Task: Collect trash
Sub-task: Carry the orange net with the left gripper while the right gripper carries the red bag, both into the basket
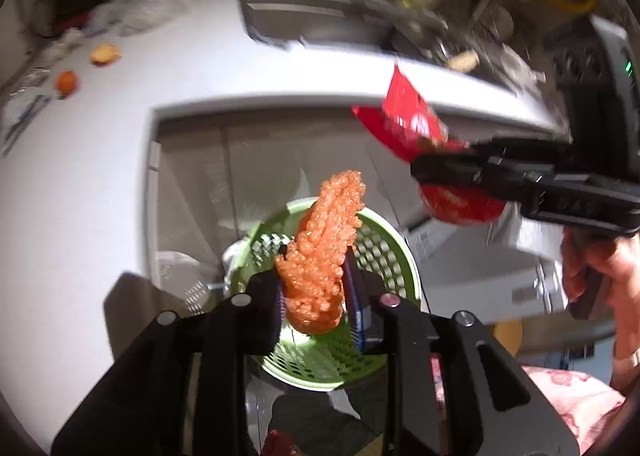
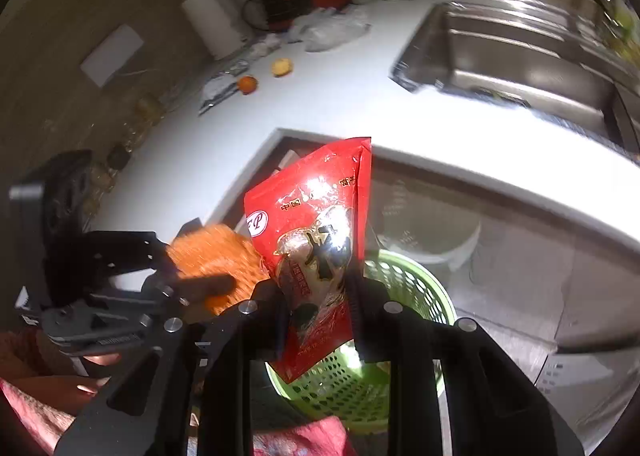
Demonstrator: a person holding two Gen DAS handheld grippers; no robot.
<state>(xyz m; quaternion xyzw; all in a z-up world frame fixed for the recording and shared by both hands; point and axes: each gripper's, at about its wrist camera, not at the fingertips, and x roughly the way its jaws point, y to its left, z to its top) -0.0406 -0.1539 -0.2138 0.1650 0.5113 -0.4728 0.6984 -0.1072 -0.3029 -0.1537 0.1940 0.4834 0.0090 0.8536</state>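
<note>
My left gripper (image 1: 314,268) is shut on an orange foam net sleeve (image 1: 324,248) and holds it upright above a green perforated basket (image 1: 384,248) on the floor. My right gripper (image 2: 316,288) is shut on a shiny red snack wrapper (image 2: 316,224), held above the same green basket (image 2: 416,292). In the left wrist view the right gripper (image 1: 424,172) and its red wrapper (image 1: 408,120) sit up and to the right. In the right wrist view the left gripper (image 2: 172,272) with the orange net (image 2: 216,252) is at the left, blurred.
A white L-shaped counter (image 1: 100,176) wraps around the basket. On it lie an orange (image 2: 246,83), a yellowish fruit (image 2: 282,66) and plastic bags (image 2: 332,30). A steel sink (image 2: 520,64) is at the right. White cabinet fronts (image 2: 520,256) stand behind the basket.
</note>
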